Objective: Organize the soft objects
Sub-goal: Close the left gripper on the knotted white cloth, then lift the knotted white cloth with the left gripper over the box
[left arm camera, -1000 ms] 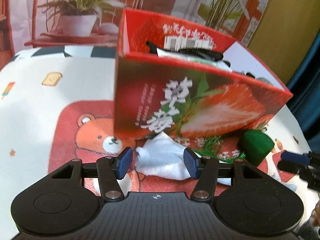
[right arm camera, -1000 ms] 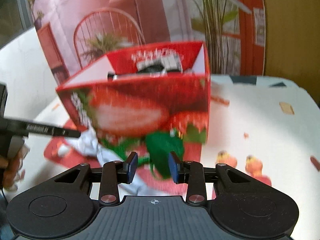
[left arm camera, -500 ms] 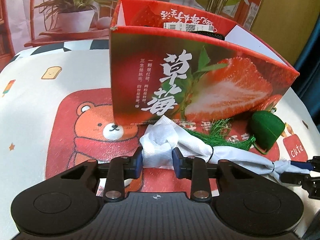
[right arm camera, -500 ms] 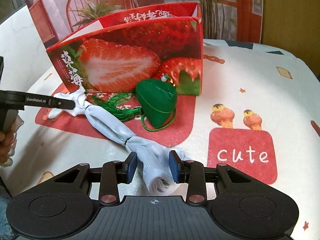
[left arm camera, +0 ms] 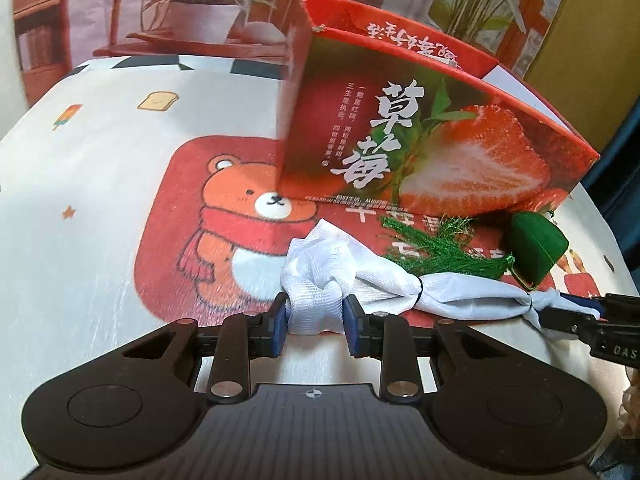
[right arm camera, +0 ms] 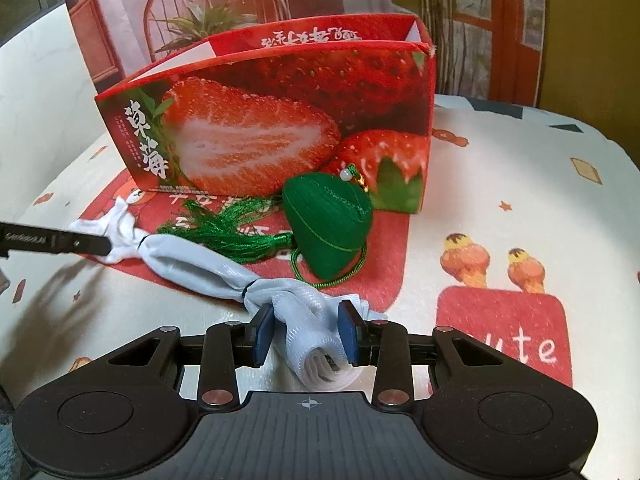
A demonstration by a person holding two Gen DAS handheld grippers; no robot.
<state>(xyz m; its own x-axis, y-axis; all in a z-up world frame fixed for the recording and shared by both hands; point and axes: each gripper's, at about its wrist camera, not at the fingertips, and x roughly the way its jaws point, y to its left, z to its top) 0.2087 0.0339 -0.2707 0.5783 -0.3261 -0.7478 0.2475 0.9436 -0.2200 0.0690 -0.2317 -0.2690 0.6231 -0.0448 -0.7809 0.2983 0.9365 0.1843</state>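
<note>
Left gripper [left arm camera: 315, 322] now clamped on one bunched end of the long white mesh-fabric sleeve tied off with thin black bands [left arm camera: 384, 284]; a second ago those jaws stood wide around the cloth, half a second ago nearly closed, now pressing it on both sides and holding. Right gripper [right arm camera: 306, 334] pinching the opposite end of the same sleeve, blue pads [right arm camera: 347, 330] against the rolled cuff, width unchanged over the second. Sleeve thus held at both ends, stretched across the cartoon-print tablecloth [left arm camera: 120, 200], middle seemingly resting on the cloth. In the left view, sleeve running from 6 o'clock toward 3 o'clock, where the right tool's black finger enters. In the right view, sleeve running from 6 toward 9 o'clock. Green fabric dumpling-shaped charm with a green tassel [right arm camera: 332, 224] lying just past the sleeve, tassel touching or nearly touching it, at 12 o'clock from the right gripper. Red strawberry-printed cardboard box, open-topped [right arm camera: 280, 128], standing behind both, at 12 to 1 o'clock in the left view; contents not visible from this low angle. Two-handed hold looks complete; lift and transfer toward the box judged the likely next step. Risk: tassel strands snagging on the sleeve and dragging the charm along.
</note>
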